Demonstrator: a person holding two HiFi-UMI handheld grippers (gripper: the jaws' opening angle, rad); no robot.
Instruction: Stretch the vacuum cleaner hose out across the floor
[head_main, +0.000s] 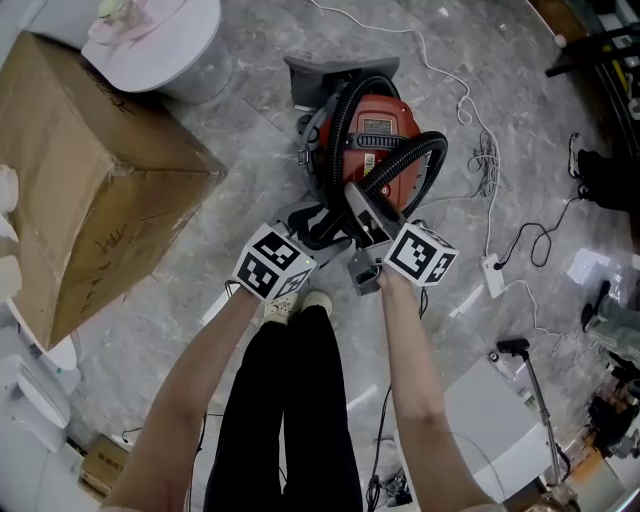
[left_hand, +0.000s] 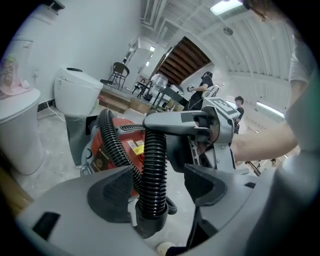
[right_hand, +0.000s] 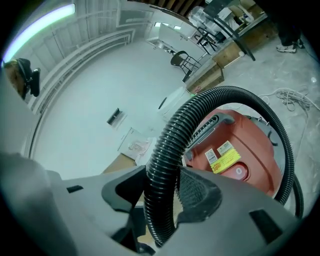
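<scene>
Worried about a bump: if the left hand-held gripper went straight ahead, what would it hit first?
Most likely the black vacuum hose, which hangs between its open jaws; depth is unclear.

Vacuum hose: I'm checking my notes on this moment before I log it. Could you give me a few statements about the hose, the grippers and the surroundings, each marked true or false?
1. The right gripper is clamped on the black hose. True.
2. The vacuum cleaner body is blue. False: it is red.
3. The black hose lies in one straight line. False: it loops over the vacuum cleaner body.
4. A cardboard box stands at the left of the head view. True.
5. The left gripper has nothing between its jaws. False: the black hose stands between them.
</scene>
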